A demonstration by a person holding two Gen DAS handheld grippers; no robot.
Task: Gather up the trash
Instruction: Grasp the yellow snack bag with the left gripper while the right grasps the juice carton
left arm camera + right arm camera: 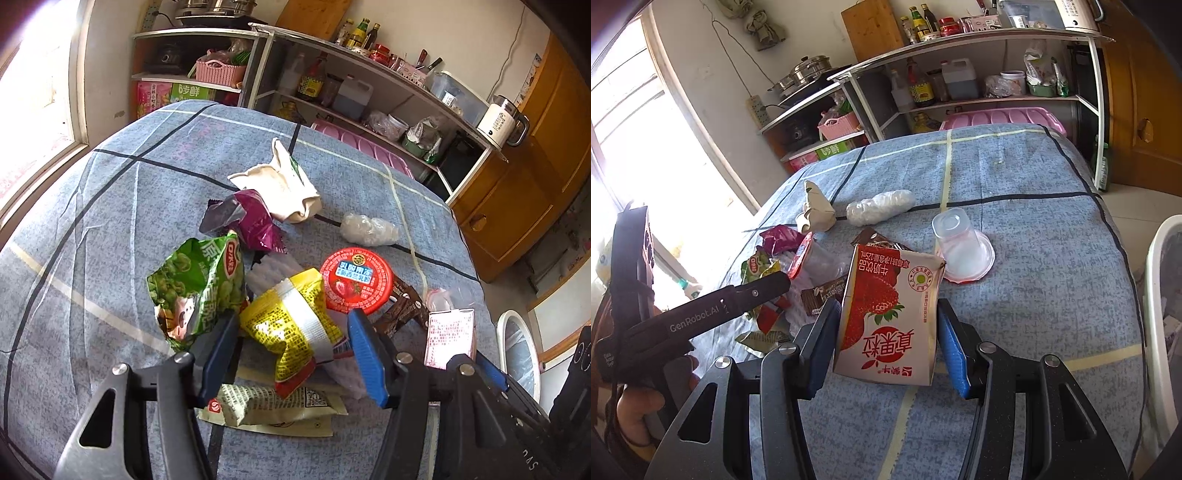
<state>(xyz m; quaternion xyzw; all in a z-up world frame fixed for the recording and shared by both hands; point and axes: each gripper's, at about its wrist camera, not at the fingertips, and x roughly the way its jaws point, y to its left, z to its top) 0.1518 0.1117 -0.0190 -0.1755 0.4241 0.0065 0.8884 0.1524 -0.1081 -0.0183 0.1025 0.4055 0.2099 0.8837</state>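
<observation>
Your right gripper (886, 343) had the strawberry milk carton (890, 314) clamped between its jaws above the near bedspread (1034, 258) — the thin card could buckle. The yellow wrapper (295, 325) sat between your left gripper's (291, 354) jaws — grip unclear.

Cup (962, 245) behind carton (886, 314), wrappers (768, 266) left
</observation>
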